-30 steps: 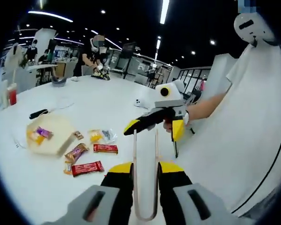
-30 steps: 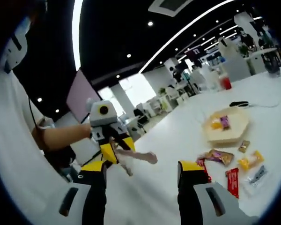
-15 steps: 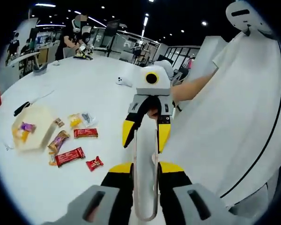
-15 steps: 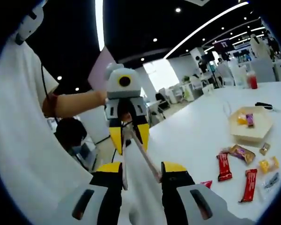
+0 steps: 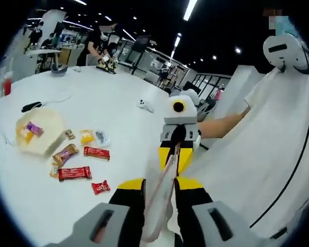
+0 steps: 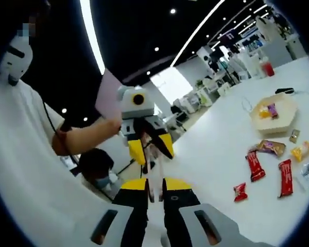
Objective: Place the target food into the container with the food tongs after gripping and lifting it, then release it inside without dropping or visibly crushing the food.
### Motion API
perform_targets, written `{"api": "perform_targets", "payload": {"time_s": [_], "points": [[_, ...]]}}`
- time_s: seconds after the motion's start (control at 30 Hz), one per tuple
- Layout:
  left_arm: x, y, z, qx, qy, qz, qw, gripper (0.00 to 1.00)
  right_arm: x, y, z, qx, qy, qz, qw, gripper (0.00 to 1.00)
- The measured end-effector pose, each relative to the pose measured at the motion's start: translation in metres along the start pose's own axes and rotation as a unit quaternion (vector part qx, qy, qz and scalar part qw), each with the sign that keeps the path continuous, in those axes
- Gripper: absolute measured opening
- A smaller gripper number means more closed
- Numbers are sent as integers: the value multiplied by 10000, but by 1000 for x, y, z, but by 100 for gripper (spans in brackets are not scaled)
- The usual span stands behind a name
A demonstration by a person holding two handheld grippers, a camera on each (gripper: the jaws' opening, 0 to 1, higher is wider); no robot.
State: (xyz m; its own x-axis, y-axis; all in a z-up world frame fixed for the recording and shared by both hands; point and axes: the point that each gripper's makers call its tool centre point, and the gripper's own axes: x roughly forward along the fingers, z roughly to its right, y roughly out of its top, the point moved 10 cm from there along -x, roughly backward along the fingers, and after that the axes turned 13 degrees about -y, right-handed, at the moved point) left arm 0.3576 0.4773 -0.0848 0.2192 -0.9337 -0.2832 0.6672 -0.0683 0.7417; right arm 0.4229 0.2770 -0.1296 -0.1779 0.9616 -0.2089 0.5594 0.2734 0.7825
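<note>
Pale food tongs (image 5: 159, 206) stand up between the jaws of my left gripper (image 5: 159, 185), which is shut on their lower end. My right gripper (image 5: 176, 154) faces it and is shut on the far end, pinching the two arms together. In the right gripper view, its jaws (image 6: 155, 184) are nearly closed on the thin tongs (image 6: 153, 170), with the left gripper (image 6: 152, 149) beyond. Both are off the table's edge, in the air. A hexagonal container (image 5: 36, 146) (image 6: 275, 126) on the white table holds yellow and purple snacks. Beside it lie wrapped snacks, among them red bars (image 5: 74, 172) (image 6: 285, 177).
A person in a white shirt (image 5: 257, 154) holds both grippers, close on the right. A black object with a cable (image 5: 31, 106), a small white device (image 5: 144, 105) and a red-filled bottle (image 5: 6, 85) sit farther out on the table (image 5: 118, 118). Another person works at the far side.
My right gripper went from open to shut on the tongs' arms, squeezing them together. Both views swung as the hands moved; the snacks and container stayed put.
</note>
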Motion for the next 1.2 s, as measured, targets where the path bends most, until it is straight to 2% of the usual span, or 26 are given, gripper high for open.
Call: {"api": "perform_targets", "payload": {"time_s": [0.07, 0.1, 0.17, 0.2, 0.23, 0.3, 0.33, 0.47, 0.63, 0.67, 0.77, 0.83, 0.9, 1.0, 1.1, 1.2], "points": [[-4, -2, 3, 9, -58, 190, 9998, 19, -2, 0, -3, 24, 23, 11, 10000, 9], [-5, -2, 4, 23, -55, 234, 9997, 14, -4, 0, -4, 27, 38, 24, 10000, 9], [-16, -1, 5, 200, 148, 562, 9981, 12, -9, 0, -3, 85, -14, 97, 9999, 9], [-20, -1, 5, 229, 228, 725, 9968, 15, -11, 2, -2, 146, -35, 215, 9997, 9], [-26, 0, 4, 287, 389, 1137, 9923, 24, -14, 5, -1, 257, -35, 346, 9991, 9], [-30, 0, 8, 96, 261, 1631, 9862, 37, -20, 9, 1, 457, -49, 529, 9975, 10], [-30, -1, 11, 35, 145, 1776, 9840, 37, -26, 14, 1, 527, 44, 670, 9963, 10], [-15, -6, 24, 27, -122, 1787, 9838, 35, -32, 24, -7, 499, 221, 703, 9960, 10], [3, -6, 32, -42, -446, 1945, 9799, 34, -25, 27, -19, 393, 470, 464, 9970, 11], [9, -7, 35, -39, -529, 1964, 9791, 33, -21, 26, -22, 339, 499, 398, 9974, 11], [13, -8, 36, -110, -516, 2072, 9769, 27, -14, 23, -26, 324, 570, 304, 9974, 11], [13, -8, 38, -171, -570, 2293, 9715, 21, -12, 23, -29, 323, 610, 293, 9972, 11], [13, -7, 41, -173, -618, 2448, 9674, 19, -10, 22, -31, 353, 668, 363, 9965, 11], [13, -4, 42, -248, -605, 2605, 9632, 25, -7, 21, -31, 473, 658, 506, 9954, 12], [17, 0, 43, -346, -618, 2665, 9612, 27, -5, 20, -33, 592, 657, 654, 9939, 12], [26, 4, 43, -375, -616, 2634, 9620, 28, -2, 19, -35, 688, 668, 756, 9925, 12]]}}
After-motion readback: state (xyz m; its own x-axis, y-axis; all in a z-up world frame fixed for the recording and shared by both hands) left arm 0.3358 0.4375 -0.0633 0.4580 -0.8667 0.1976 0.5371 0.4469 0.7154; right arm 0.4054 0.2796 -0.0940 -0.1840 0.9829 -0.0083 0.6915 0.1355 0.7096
